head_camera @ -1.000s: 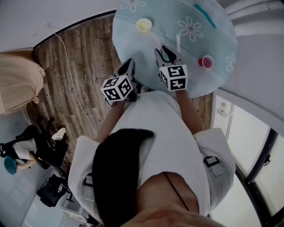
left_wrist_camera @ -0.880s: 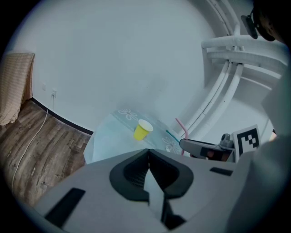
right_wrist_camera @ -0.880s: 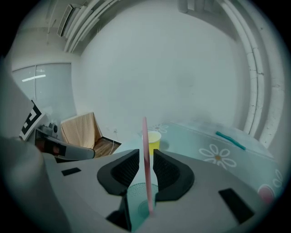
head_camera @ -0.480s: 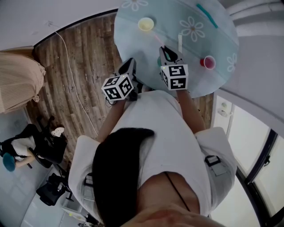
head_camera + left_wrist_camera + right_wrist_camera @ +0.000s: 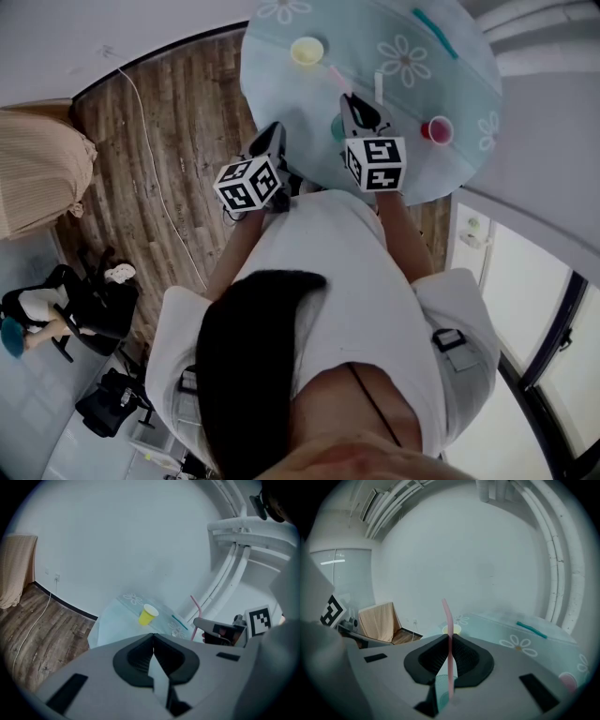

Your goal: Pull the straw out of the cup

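Grasping step: was closing jaws of right gripper (image 5: pixel 450 652) onto pink straw (image 5: pixel 447 620) in near cup (image 5: pixel 440 686); left gripper (image 5: pixel 153 641) clenched, empty. Probably needed straight lift next.

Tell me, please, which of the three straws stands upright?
The pink straw, upright between the closing jaws of the right gripper; the white straw and the teal straw lie flat on the table.
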### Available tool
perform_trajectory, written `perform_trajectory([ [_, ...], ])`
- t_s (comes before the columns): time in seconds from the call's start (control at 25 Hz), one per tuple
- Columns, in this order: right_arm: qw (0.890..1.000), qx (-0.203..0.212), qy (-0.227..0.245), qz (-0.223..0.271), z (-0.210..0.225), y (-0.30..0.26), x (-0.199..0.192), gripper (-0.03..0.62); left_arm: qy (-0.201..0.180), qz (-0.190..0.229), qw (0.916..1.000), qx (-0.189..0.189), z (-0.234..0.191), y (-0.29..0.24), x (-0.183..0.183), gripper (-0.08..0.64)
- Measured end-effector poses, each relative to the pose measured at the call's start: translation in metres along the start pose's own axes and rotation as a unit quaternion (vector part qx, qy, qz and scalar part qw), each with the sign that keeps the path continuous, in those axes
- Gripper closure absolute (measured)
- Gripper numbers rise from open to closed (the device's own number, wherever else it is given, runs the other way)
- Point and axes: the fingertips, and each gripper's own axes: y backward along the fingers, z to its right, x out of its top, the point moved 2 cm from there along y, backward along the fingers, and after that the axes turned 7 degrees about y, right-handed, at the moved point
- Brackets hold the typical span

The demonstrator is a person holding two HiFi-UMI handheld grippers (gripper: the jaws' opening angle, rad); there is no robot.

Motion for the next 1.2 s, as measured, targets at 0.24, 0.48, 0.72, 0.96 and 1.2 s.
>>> perform_trajectory([
  [0.24, 0.999, -0.008, -0.005, 0.047, 0.005, 0.023, 0.029, 0.546, -0.007, 0.002, 0.9999, -0.008, 0.009, 0.002, -0.003, 0.551],
  [0.48, 0.996, -0.013, -0.009, 0.086, 0.009, 0.054, 0.052, 0.546, -0.011, 0.001, 0.9998, -0.017, 0.022, 0.003, -0.013, 0.551],
  [0.72, 0.989, -0.021, -0.047, 0.138, 0.024, 0.092, 0.07, 0.546, -0.014, 0.007, 0.9995, -0.027, 0.036, 0.006, -0.024, 0.551],
  [0.96, 0.986, -0.052, -0.055, 0.15, 0.046, 0.126, 0.07, 0.546, -0.015, 0.009, 0.9993, -0.032, 0.049, 0.007, -0.034, 0.551],
  [1.2, 0.987, -0.068, -0.084, 0.122, 0.059, 0.143, 0.043, 0.546, -0.018, 0.005, 0.9992, -0.035, 0.06, 0.005, -0.046, 0.551],
])
